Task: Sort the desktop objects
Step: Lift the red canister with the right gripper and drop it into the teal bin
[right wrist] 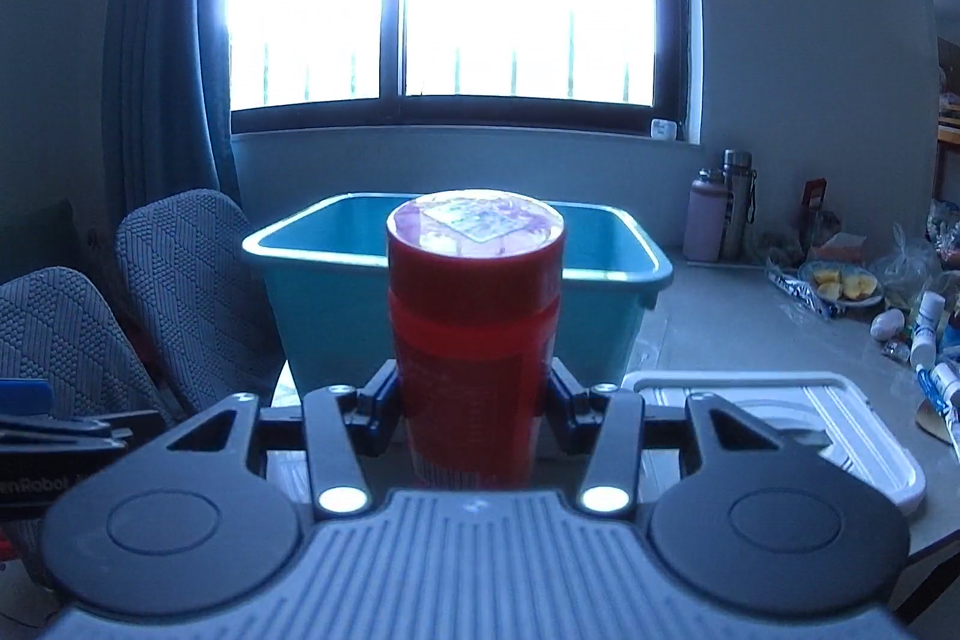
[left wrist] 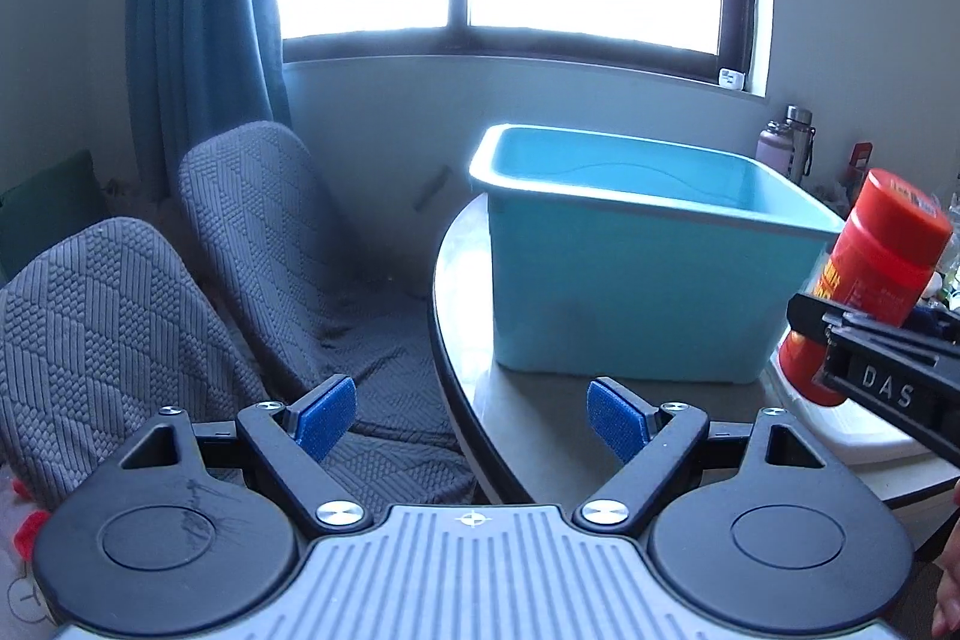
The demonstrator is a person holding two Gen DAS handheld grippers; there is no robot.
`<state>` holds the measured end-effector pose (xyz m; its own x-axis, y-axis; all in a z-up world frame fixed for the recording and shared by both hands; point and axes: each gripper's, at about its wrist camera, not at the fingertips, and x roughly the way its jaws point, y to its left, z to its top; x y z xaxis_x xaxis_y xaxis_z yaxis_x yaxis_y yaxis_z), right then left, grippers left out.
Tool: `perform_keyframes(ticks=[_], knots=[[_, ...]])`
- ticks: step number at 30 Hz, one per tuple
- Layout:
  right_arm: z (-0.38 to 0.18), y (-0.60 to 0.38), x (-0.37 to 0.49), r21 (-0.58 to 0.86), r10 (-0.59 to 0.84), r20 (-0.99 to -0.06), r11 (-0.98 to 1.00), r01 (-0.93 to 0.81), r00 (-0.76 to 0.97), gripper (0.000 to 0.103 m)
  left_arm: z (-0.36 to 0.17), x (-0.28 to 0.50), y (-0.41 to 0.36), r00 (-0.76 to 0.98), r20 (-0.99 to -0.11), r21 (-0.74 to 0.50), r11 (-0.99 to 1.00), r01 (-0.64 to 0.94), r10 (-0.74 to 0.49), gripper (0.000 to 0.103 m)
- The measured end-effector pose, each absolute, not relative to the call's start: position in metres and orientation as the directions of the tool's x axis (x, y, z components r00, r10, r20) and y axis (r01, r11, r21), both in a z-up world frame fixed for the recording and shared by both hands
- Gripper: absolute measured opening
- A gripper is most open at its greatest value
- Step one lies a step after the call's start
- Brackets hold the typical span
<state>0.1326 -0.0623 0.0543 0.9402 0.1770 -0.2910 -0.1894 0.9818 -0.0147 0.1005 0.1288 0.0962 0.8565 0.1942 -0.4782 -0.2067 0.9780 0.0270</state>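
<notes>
My right gripper (right wrist: 474, 400) is shut on a red cylindrical canister (right wrist: 474, 316) with a sticker on its lid, held upright above the table in front of a teal plastic bin (right wrist: 630, 268). The left wrist view shows the same canister (left wrist: 870, 268) in the right gripper (left wrist: 840, 334) to the right of the bin (left wrist: 630, 292). My left gripper (left wrist: 474, 415) is open and empty, its blue pads (left wrist: 324, 415) spread over the table's left edge, short of the bin. The bin's inside looks empty where visible.
A white lid or tray (right wrist: 840, 418) lies on the grey table (right wrist: 750, 328) right of the bin. Bottles (right wrist: 720, 214), a plate of food (right wrist: 840, 283), tubes and bags crowd the far right. Two grey covered chairs (left wrist: 258, 244) stand left of the table, under a window.
</notes>
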Motion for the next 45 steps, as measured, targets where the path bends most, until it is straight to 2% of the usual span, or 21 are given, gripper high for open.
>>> perform_keyframes(ticks=[24,43,44,45], knots=[[0.112,-0.062,0.226,-0.031,0.204,-0.224,0.976,-0.216,0.953,0.049,0.135,0.198,0.117,0.861,-0.466,0.05,0.978,-0.205,0.204,0.086],[0.08,-0.05,0.328,-0.016,0.294,-0.335,0.948,-0.318,0.895,0.049,0.116,0.262,0.121,0.805,-0.509,0.041,0.944,-0.329,0.303,0.086],[0.078,-0.049,0.331,-0.014,0.296,-0.347,0.947,-0.32,0.89,0.05,0.116,0.263,0.122,0.804,-0.511,0.036,0.943,-0.332,0.303,0.086],[0.076,-0.048,0.333,-0.019,0.293,-0.353,0.947,-0.32,0.889,0.06,0.115,0.264,0.123,0.803,-0.513,0.034,0.942,-0.334,0.304,0.086]])
